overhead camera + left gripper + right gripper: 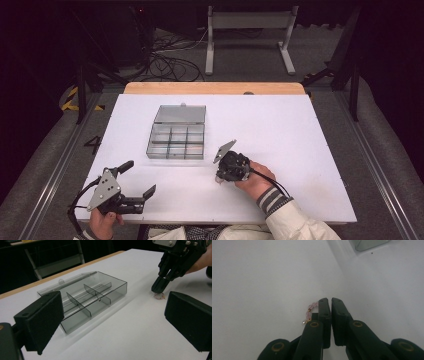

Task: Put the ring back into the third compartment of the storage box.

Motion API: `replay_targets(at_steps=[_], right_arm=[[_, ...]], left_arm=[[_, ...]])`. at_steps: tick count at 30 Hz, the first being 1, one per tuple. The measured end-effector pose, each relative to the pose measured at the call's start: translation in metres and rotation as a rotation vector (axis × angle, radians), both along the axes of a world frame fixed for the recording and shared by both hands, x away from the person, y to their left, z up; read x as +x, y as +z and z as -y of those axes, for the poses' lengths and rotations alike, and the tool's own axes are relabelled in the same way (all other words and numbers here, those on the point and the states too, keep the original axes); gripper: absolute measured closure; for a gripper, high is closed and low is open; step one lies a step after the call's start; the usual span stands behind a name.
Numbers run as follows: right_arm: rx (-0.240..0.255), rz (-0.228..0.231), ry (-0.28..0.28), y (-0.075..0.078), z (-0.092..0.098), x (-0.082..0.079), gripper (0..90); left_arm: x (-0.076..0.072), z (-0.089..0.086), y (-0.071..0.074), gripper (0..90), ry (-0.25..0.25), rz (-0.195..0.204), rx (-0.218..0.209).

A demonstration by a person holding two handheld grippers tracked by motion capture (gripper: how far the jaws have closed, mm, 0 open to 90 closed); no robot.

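A small pink bead bracelet (160, 296) with gold bits lies on the white table (280, 130). My right gripper (220, 178) points down at it, tips on the table. In the right gripper view its jaws (329, 301) stand almost together, and the bracelet (310, 309) curls out from behind the left jaw, so it looks pinched. A clear grey compartment box (176, 137) with its lid folded back sits just beyond. My left gripper (141, 176) rests wide open near the front left edge, with nothing between its pads (42, 320).
The box (95, 297) has several empty compartments and lies left of the right gripper (160, 285). A strip of wooden table edge (215, 88) runs along the back. Beyond it are a metal stand (250, 30) and floor cables (170, 62).
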State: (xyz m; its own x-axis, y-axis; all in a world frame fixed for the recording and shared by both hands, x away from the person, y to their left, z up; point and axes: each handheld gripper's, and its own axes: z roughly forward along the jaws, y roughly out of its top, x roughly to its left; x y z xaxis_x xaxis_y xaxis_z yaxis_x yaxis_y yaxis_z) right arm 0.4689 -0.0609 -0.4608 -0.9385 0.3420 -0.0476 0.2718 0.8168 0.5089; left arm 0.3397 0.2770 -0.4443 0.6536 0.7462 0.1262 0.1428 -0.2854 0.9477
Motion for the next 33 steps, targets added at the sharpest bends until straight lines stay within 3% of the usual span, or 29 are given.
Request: replay_targets(at_steps=[22,33], right_arm=[[0.111,0.07,-0.015,0.023,0.015,-0.008,87.1],[0.121,0.084,-0.014,0.029,0.016,-0.01,87.1]], left_arm=[[0.0,0.0,0.0,2.8,-0.002,-0.001,-0.002],[0.0,0.0,0.0,2.8,-0.001,-0.003,-0.007]])
